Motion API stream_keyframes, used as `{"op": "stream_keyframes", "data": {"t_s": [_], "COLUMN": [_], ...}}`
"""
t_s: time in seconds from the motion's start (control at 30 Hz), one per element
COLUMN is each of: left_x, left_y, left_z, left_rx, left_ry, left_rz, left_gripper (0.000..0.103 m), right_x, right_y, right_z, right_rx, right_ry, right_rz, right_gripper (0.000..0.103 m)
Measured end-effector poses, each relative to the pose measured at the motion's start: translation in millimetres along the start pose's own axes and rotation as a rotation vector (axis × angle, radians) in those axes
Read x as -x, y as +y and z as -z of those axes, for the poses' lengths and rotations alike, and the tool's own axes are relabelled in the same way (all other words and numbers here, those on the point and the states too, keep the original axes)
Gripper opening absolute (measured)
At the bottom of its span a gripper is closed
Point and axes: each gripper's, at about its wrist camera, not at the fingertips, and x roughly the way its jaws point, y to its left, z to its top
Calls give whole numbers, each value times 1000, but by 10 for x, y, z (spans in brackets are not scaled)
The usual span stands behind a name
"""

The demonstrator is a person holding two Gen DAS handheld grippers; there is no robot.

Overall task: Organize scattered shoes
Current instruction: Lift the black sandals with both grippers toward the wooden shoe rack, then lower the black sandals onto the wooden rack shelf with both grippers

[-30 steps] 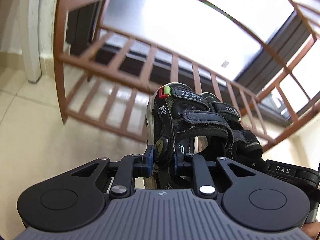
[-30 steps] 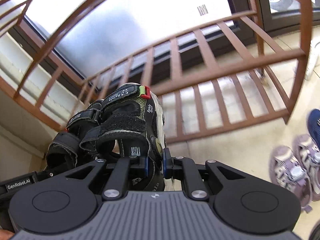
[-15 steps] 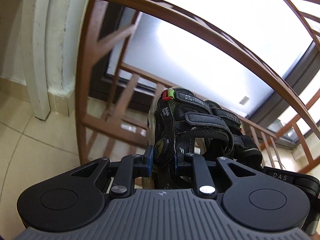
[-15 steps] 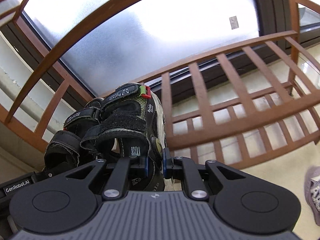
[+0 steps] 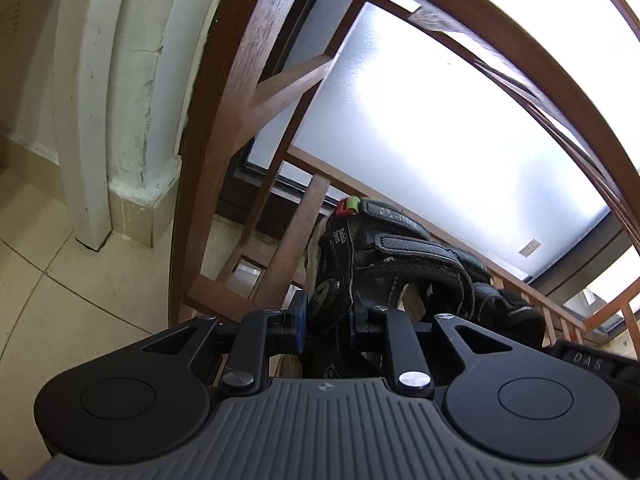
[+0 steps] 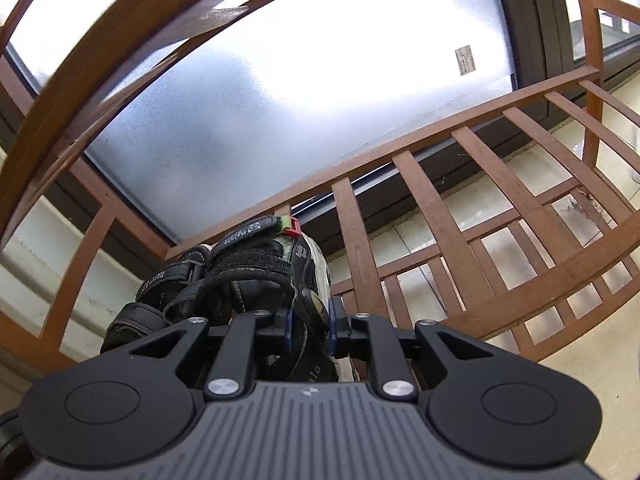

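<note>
Two black strapped sandals are held side by side inside a brown wooden slatted shoe rack. In the left wrist view, my left gripper [image 5: 325,322] is shut on the side of the near black sandal [image 5: 384,264], and its twin [image 5: 504,304] lies to the right. In the right wrist view, my right gripper [image 6: 309,325] is shut on the side of the near sandal [image 6: 272,264], with the other sandal [image 6: 160,296] to its left. The sandals' soles are hidden behind the grippers. The rack's shelf slats [image 6: 432,208] run behind and to the right.
The rack's thick wooden side post [image 5: 224,128] stands close at my left. A white pillar [image 5: 104,100] and beige tiled floor [image 5: 60,280] lie beyond it. A frosted window [image 6: 304,80] fills the back. The rack's upper rail [image 6: 120,56] curves overhead.
Both grippers have carried the sandals forward, deeper into the rack; the side post and slats are much closer now. The purple shoes on the floor have left the right wrist view.
</note>
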Motion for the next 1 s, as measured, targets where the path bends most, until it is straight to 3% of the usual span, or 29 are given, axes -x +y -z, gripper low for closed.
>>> {"op": "stream_keyframes", "data": {"t_s": [0.2,0.3,0.33,0.37,0.53,1.0], "left_x": [-14,70,110,134,311,769], "left_y": [-40,-89,-119,-140,-251,-220], "left_z": [-71,-96,-104,-111,-77,312], "left_rx": [-22,-42,-55,-71,-116,-168], "left_ry": [-3,-33,-47,-57,-52,-21], "left_rz": [9,22,14,9,20,24], "left_gripper": [27,47,58,60,61,64], "right_x": [17,95,113,136,365,841], "right_y": [3,45,55,62,67,77], "right_z": [-37,-53,-61,-66,-51,260], "right_rx": [42,105,119,132,211,413], "right_ry": [7,-5,-8,-9,-30,-13], "right_rz": [-17,-18,-19,-20,-30,-53], "right_gripper": [29,46,52,56,64,68]}}
